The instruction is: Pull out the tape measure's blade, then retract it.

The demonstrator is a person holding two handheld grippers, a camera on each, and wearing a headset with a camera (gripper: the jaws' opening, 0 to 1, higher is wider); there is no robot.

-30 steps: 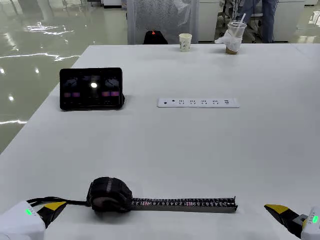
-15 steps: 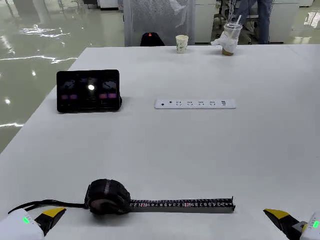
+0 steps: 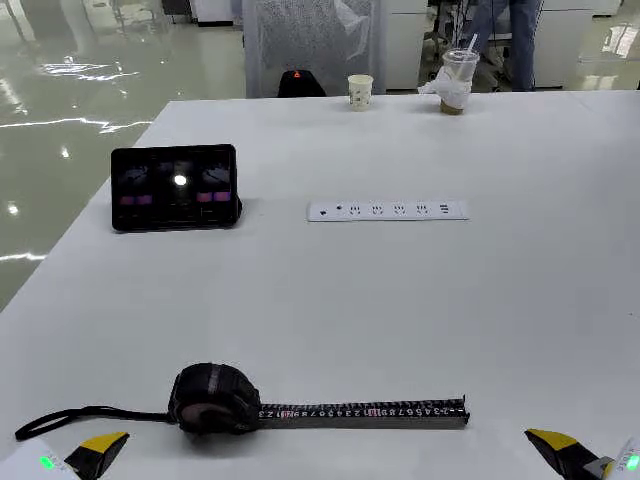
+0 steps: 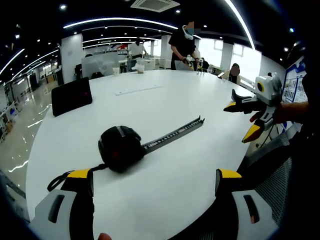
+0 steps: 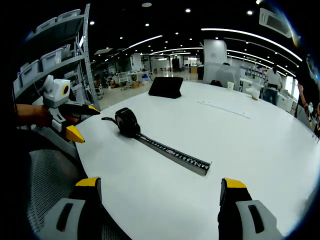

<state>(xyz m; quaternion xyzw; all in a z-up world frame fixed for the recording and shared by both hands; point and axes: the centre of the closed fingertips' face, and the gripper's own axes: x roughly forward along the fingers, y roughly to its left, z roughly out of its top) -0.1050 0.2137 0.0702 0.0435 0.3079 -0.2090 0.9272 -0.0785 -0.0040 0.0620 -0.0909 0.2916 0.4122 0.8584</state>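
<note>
A black tape measure (image 3: 213, 398) lies near the front edge of the white table (image 3: 400, 300), with its blade (image 3: 365, 412) pulled out to the right and flat on the table. Its black strap (image 3: 80, 414) trails to the left. My left gripper (image 3: 100, 446) hovers just left of the strap, open and empty. My right gripper (image 3: 552, 444) is open to the right of the blade's end hook, apart from it. In the left gripper view the case (image 4: 121, 147) lies ahead between the wide jaws. In the right gripper view the blade (image 5: 174, 151) runs toward the case (image 5: 127, 121).
A dark tablet (image 3: 175, 188) stands at the left of the table, and a white power strip (image 3: 387, 211) lies in the middle. At the far edge are a paper cup (image 3: 360, 91) and a plastic cup (image 3: 455, 78), with a chair (image 3: 310, 45) behind. People stand beyond the table.
The head camera has tilted a little. Both grippers have slipped lower toward the near edge. The tape measure and its blade lie as before.
</note>
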